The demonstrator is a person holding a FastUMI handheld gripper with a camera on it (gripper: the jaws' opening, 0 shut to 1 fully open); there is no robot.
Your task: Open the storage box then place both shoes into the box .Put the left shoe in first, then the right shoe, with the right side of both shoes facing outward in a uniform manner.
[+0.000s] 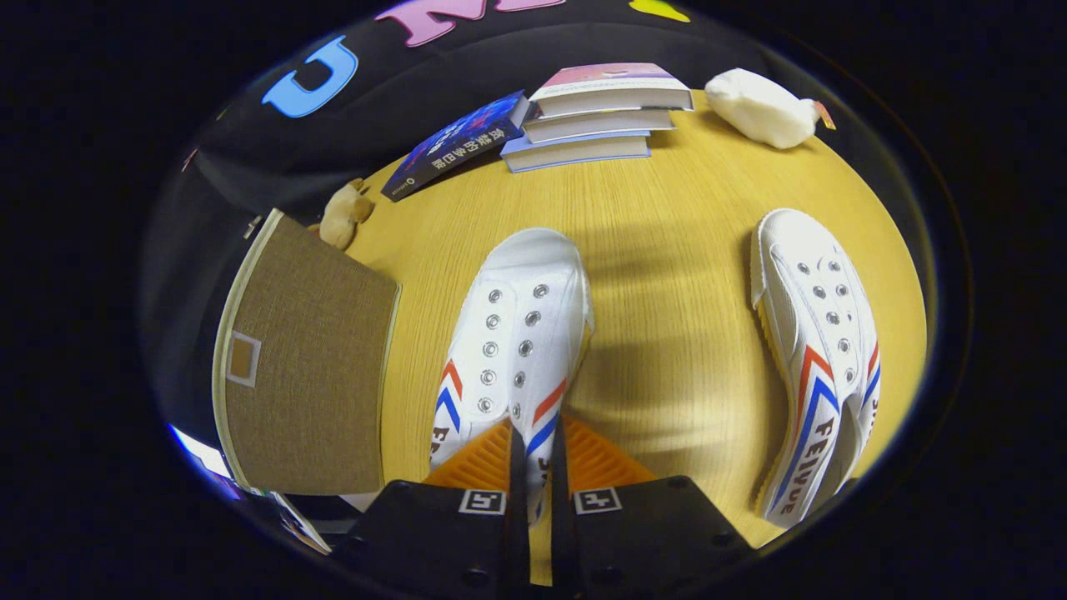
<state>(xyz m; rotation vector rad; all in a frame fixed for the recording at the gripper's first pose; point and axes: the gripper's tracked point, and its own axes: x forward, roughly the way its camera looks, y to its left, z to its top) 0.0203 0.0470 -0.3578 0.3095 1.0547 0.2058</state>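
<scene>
A white canvas shoe (pixel 517 333) with red and blue stripes points its toe away from me, just ahead of the fingers. My gripper (pixel 533 454) is shut on the edge of this shoe's opening, with a thin strip of the canvas pinched between both fingers. The shoe casts a shadow on the wooden table (pixel 667 217) to its right. The second matching shoe (pixel 821 350) lies on the table further right, tilted onto its side. The brown fabric storage box (pixel 308 375) with cream trim stands to the left of the held shoe; I cannot tell whether it is open.
Beyond the shoes, a stack of three books (pixel 596 117) lies at the table's far edge, with a blue book (pixel 458 142) leaning beside it. A white plush toy (pixel 758 108) sits at the far right, a small tan toy (pixel 343 215) behind the box.
</scene>
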